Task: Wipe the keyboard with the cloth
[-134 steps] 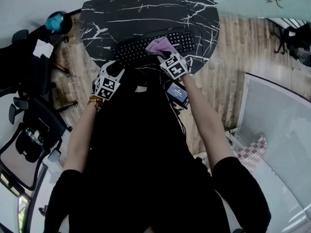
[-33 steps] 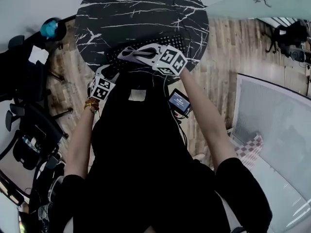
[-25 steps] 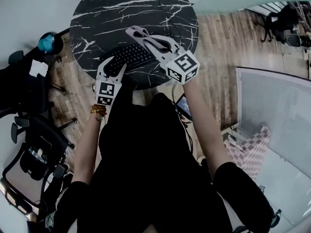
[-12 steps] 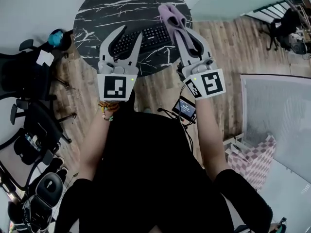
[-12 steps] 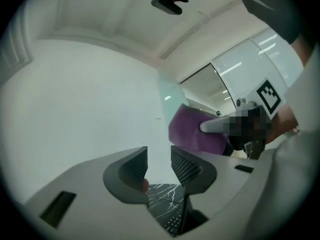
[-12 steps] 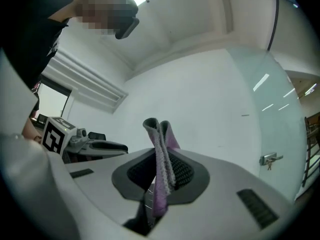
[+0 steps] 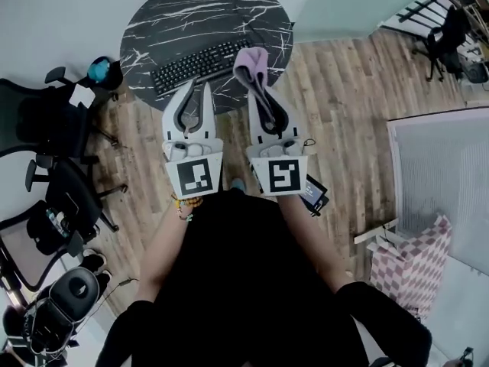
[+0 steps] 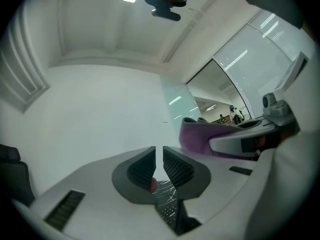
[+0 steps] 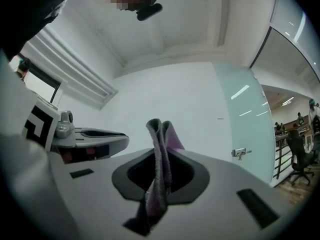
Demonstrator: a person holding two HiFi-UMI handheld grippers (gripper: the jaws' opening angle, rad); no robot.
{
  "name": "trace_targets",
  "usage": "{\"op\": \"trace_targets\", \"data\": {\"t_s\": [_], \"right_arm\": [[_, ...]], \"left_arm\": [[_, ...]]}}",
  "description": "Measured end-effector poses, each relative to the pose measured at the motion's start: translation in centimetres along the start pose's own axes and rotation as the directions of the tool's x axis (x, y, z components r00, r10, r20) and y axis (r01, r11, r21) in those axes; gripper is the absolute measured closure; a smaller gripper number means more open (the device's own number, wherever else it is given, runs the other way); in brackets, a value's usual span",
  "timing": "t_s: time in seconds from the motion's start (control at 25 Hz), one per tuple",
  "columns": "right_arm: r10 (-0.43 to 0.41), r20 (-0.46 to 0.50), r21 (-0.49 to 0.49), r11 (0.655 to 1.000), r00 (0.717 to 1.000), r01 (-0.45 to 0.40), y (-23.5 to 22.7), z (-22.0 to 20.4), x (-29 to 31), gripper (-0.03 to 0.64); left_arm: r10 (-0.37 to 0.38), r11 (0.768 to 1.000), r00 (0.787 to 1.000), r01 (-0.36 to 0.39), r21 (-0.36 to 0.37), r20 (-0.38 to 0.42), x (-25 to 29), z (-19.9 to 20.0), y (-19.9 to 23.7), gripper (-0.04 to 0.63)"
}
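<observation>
**Cloth (image 7: 252, 61) aloft in your right gripper (image 7: 260, 90), keyboard (image 7: 200, 61) waiting below**

You hold both grippers up and side by side, well clear of the keyboard, which lies on the round black marble table (image 7: 191, 6) near the edge closest to you. Your right gripper pinches the purple cloth: a fold stands up between its jaws and the tail hangs beneath them. Your left gripper (image 7: 197, 98) has just been closing its jaws, which are drawn together to a bare slit with nothing between them.

The keyboard's long axis runs across you, with its right end set slightly farther off than its left. From both tongs it lies ahead and well below, and neither gripper touches it. In the head view the cloth's tip covers the keyboard's right end, but only by line of sight, since the cloth hangs high above the keys.

The cloth hand looks nearer that right end, and the empty left gripper lines up with the keyboard's middle. The coming move likely turns on lowering the cloth forward onto the right-hand keys, then sweeping it along the long axis toward the left end.
</observation>
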State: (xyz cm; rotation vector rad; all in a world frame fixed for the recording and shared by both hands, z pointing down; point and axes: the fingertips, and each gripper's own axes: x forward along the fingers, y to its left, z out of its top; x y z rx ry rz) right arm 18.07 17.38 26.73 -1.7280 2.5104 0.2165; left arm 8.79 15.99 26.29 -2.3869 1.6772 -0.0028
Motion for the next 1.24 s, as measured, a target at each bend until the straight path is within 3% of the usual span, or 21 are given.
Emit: {"op": "trace_targets", "data": {"t_s": [0.12, 0.36, 0.72, 1.24], "right_arm": [[0.043, -0.042, -0.005, 0.999, 0.998, -0.043, 2.0, -1.4, -2.6, 0.566], [0.09, -0.041, 0.007, 0.996, 0.995, -0.09, 4.2, -1.3, -3.9, 0.566], [0.149, -0.031, 0.005, 0.989, 0.988, -0.148, 5.2, -1.0, -5.3, 0.566], [0.166, -0.031, 0.006, 0.986, 0.986, -0.166, 5.6, -1.1, -5.4, 0.566]], "left_arm": [[0.008, 0.998, 1.0, -0.007, 0.069, -0.026, -2.5, -0.6, -1.4, 0.561], [0.061, 0.997, 0.997, -0.058, 0.05, -0.05, -4.9, -1.4, -1.6, 0.568], [0.056, 0.996, 0.997, -0.053, 0.067, -0.054, -6.2, -1.6, -2.9, 0.568], [0.051, 0.996, 0.996, -0.046, 0.079, -0.073, -6.8, -2.3, -2.8, 0.568]]}}
